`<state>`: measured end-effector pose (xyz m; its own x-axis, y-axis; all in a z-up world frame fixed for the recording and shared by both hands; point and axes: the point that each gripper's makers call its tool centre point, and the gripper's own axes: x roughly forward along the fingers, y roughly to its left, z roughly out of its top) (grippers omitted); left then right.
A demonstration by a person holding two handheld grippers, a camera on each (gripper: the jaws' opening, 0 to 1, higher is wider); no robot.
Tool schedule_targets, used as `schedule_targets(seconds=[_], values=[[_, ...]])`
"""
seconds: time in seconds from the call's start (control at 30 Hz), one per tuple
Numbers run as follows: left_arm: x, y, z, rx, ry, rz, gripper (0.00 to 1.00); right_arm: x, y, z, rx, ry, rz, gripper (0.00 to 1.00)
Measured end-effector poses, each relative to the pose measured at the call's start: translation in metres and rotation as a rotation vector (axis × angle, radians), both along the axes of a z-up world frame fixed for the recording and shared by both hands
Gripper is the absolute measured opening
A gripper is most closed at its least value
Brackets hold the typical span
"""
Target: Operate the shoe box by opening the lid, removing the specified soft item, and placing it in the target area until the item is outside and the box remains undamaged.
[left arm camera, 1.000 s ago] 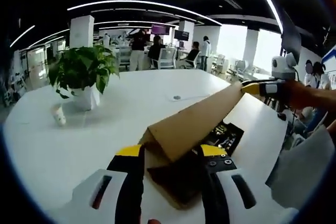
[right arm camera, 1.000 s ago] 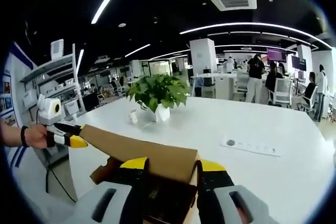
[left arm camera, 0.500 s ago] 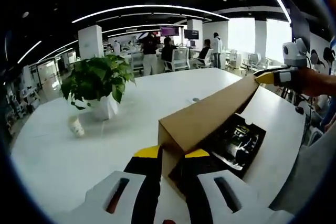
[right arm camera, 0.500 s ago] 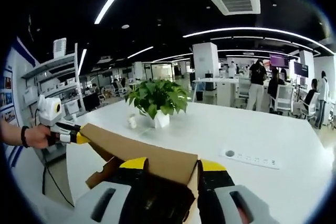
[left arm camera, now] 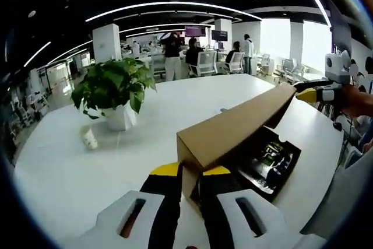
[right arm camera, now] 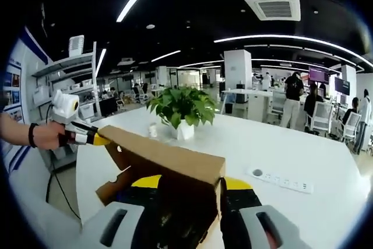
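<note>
The brown cardboard lid (left arm camera: 233, 129) of the shoe box is lifted and tilted over the open box (left arm camera: 274, 167), which holds dark contents. My left gripper (left arm camera: 191, 172) is shut on the lid's near end wall. At the lid's far end, the right gripper (left arm camera: 315, 93) comes in from the right, held by a hand. In the right gripper view, the lid (right arm camera: 169, 158) runs from the left gripper (right arm camera: 87, 138) to my right gripper (right arm camera: 189, 183). The right jaws stand wide apart, with the lid's end wall between them. The box's side (right arm camera: 113, 190) shows below.
The box sits on a large white table (left arm camera: 87, 167). A potted plant (left arm camera: 113, 94) and a small paper cup (left arm camera: 88, 138) stand to the left. A socket strip (right arm camera: 280, 182) is set into the table. People sit and stand at desks far behind.
My left jaws have shut onto the lid's end. The lid has risen and tilted, baring more of the box's inside. The right jaws keep the same width.
</note>
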<state>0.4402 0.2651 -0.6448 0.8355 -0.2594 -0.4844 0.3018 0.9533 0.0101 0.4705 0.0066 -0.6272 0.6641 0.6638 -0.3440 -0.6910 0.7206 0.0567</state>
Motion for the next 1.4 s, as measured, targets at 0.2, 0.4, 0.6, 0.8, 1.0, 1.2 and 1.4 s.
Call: schedule_targets(seconds=[0.2, 0.4, 0.6, 0.8, 1.0, 1.2, 1.4], values=[[0.002, 0.002, 0.0, -0.003, 0.003, 0.0, 0.08, 0.006, -0.013, -0.028, -0.04, 0.055, -0.065, 0.3], [0.005, 0.003, 0.001, 0.001, 0.001, 0.001, 0.08, 0.022, -0.018, -0.048, -0.044, 0.102, -0.124, 0.21], [0.013, 0.007, 0.002, -0.007, -0.005, 0.007, 0.07, 0.038, -0.014, -0.056, -0.04, 0.111, -0.15, 0.11], [0.02, 0.009, 0.002, -0.003, -0.018, 0.017, 0.07, 0.052, -0.015, -0.062, -0.028, 0.131, -0.202, 0.0], [0.028, 0.012, -0.005, -0.013, -0.011, 0.03, 0.06, 0.06, -0.013, -0.061, -0.007, 0.133, -0.206, 0.0], [0.032, 0.014, -0.019, -0.019, 0.015, 0.038, 0.05, 0.069, -0.011, -0.062, -0.024, 0.125, -0.199, 0.0], [0.033, 0.015, -0.039, -0.026, 0.058, 0.047, 0.04, 0.077, -0.01, -0.063, -0.028, 0.12, -0.197, 0.0]])
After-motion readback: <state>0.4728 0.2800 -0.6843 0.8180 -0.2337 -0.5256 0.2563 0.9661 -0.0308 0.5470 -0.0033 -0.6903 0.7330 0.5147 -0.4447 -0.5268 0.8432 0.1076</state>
